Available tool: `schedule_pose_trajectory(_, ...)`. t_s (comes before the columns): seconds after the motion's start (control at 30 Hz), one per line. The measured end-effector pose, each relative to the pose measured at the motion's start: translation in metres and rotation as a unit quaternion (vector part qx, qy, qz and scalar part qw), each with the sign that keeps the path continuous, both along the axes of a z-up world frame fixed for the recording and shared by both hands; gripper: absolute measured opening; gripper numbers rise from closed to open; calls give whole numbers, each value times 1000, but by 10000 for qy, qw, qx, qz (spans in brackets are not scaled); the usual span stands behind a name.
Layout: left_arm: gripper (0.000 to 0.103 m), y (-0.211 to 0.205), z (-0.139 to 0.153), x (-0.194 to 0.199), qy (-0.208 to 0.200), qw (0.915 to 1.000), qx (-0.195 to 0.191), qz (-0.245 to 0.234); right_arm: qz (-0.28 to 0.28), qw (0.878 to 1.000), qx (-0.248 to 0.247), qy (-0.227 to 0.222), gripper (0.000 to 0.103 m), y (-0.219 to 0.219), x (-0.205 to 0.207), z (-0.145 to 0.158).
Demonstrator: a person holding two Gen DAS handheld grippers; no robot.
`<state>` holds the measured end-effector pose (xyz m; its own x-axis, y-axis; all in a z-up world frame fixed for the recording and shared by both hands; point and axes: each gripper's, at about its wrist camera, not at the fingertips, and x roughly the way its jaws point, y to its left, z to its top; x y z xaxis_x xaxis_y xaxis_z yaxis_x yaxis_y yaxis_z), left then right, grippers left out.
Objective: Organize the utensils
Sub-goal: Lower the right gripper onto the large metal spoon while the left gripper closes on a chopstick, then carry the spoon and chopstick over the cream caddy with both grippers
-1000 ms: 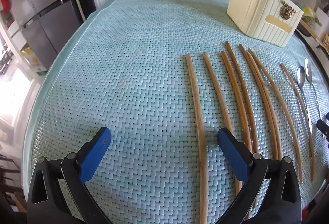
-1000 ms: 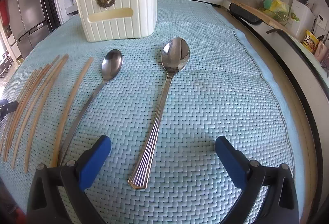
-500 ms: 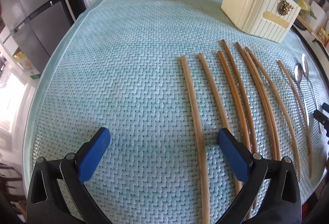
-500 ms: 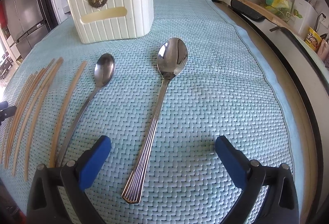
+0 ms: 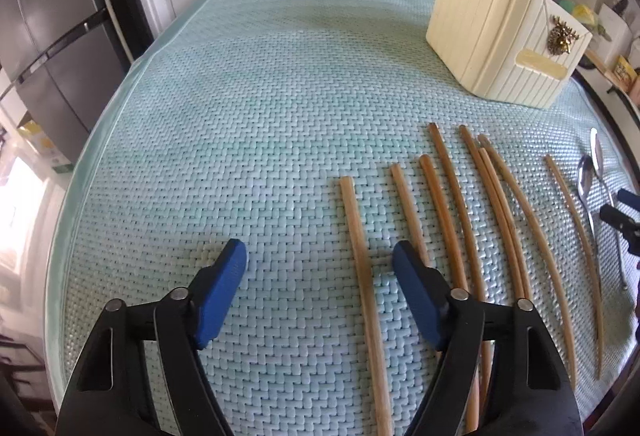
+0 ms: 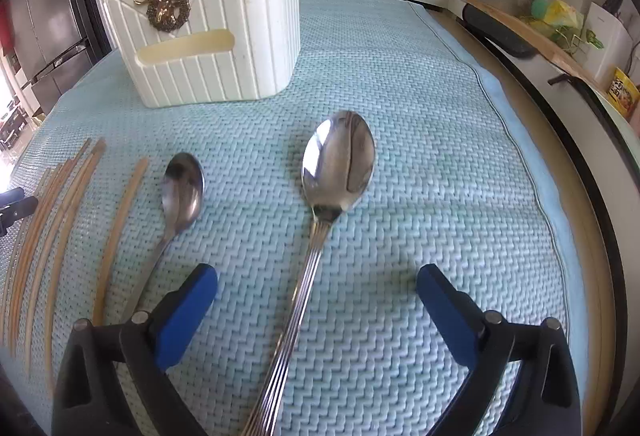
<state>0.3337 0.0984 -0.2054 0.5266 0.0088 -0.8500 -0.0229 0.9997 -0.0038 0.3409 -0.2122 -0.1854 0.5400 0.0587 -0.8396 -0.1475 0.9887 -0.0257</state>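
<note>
The left gripper (image 5: pixel 320 268) is closing, its blue pads partly drawn in around the leftmost chopstick (image 5: pixel 362 276), which lies between them but nearer the right pad — no pad presses on it yet, so nothing is held. The right gripper (image 6: pixel 316 288) stands wide open and empty, straddling the handle of the big spoon (image 6: pixel 332 180), whose bowl sits at twelve o'clock from the pads. A small spoon (image 6: pixel 182 192) lies at ten o'clock from that gripper, just beside the nearest chopstick. The other chopsticks (image 5: pixel 480 220) fan out at two o'clock from the left gripper, some touching or crossing, all flat on the mat (image 5: pixel 260 116). The holder (image 6: pixel 208 36) stands at eleven o'clock in the right view and one o'clock in the left, well apart from the utensils. The chopsticks look like thin, pale-brown wood — light and stiff, likely to roll or pivot if pinched off-centre, so a grip near mid-length seems safest. The spoons are polished steel, heavier and probably slippery; the big one's ribbed handle should give the better hold, taken close to the neck for balance.
</note>
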Motion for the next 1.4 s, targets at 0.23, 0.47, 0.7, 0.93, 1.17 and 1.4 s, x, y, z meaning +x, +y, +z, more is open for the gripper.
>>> schedule_pose_trajectory(0.23,70,-7,1,10,25,9999,9,-126,-41,9999,98,119,80,1,53,0)
schedule_pose_trajectory(0.47,57,-18,1,20,-4,9998,7,-220,-238,9997,-10,84,47,4,79,1)
schedule_pose_trajectory(0.7,7,-41,1,29,-95,9988,-75,-468,-205,9989,415,-60,42,-7,83,9)
schedule_pose_trajectory(0.93,5,-11,21,-4,-407,9974,-393,-440,205,9950,775,-598,42,-1,50,48)
schedule_pose_trajectory(1.17,5,1,79,-49,-1108,9906,-630,-506,647,9861,938,-1213,42,21,-9,102)
schedule_pose_trajectory(1.4,5,2,122,-81,-1642,9813,-882,-473,820,9766,1085,-1664,42,28,-47,136)
